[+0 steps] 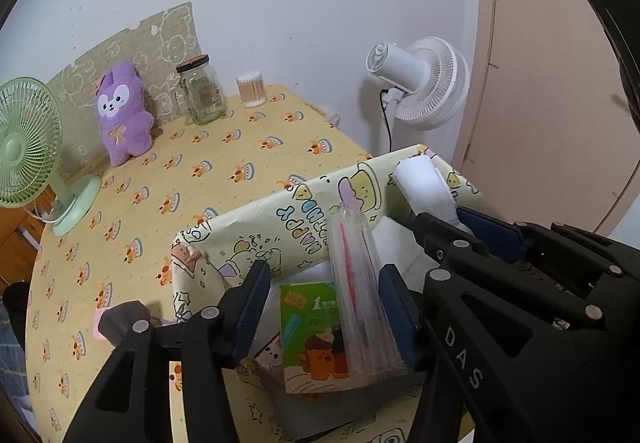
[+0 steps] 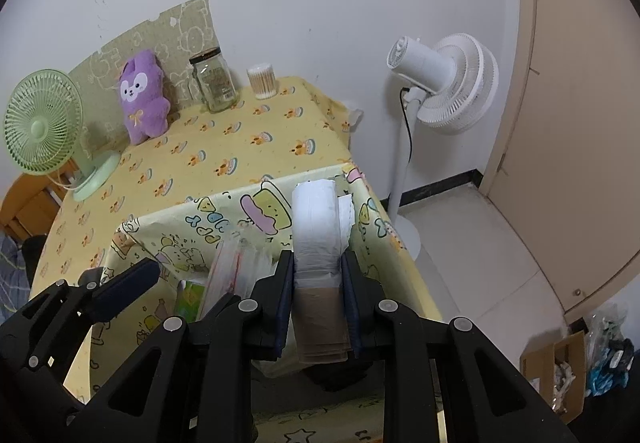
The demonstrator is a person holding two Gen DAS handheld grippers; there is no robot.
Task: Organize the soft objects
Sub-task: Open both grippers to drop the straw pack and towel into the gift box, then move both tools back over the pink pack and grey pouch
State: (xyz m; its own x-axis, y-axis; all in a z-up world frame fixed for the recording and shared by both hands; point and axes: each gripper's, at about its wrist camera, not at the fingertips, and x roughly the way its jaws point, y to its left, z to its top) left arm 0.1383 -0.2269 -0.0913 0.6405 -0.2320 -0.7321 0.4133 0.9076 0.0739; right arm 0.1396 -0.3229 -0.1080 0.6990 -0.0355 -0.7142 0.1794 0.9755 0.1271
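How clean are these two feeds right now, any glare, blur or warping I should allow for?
Left wrist: sharp and evenly lit, no glare; fisheye bends the door frame and darkens the corners; the left gripper hides the near storage box. Right wrist: same soft light, faint shadows; right gripper and white roll crisp, wall edges bowed.

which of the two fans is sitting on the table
The small mint-green desk fan, at the far left of the yellow tablecloth. The white pedestal fan stands on the floor beyond the table's right edge.
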